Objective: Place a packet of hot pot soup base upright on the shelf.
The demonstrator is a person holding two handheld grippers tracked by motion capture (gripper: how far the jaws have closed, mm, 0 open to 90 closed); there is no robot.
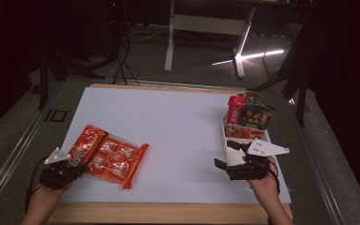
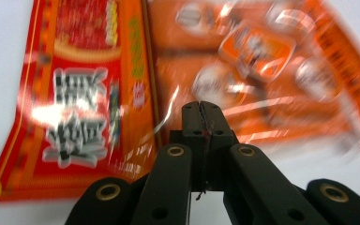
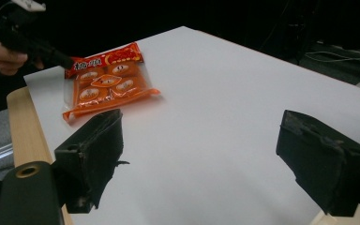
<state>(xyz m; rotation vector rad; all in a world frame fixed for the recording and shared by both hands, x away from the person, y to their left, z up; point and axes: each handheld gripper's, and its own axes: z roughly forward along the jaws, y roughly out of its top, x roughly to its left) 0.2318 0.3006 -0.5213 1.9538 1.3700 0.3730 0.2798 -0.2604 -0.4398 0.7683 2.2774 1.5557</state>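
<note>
Your left gripper [image 1: 76, 165] is down at the near left corner of the white table sheet [image 1: 178, 122], and its jaws are clamped right together. In the left gripper view the two black tips meet with no gap, over the edge of the orange plastic snack pack [image 2: 262, 70] with the small wrapped pieces showing through its clear front. I can't tell whether a bit of the wrapper is caught between the tips, since that shot is blurred. From above, the tips sit right at the near left end of the pack.

The pack [image 1: 110, 157] lies flat on the sheet, tilted so its far end points away and to the left. Its red printed header strip [image 1: 85, 143] runs along the side closest to your left hand.

Your right gripper [image 1: 226, 154] is over by the near right edge, jaws spread wide with nothing between them, just bare sheet. It sits just beside the pale cardboard box [image 1: 226, 145], which holds a red packet [image 1: 235, 112] and a dark printed packet [image 1: 257, 116] standing up at its far end. The right gripper is well apart from the orange pack.
</note>
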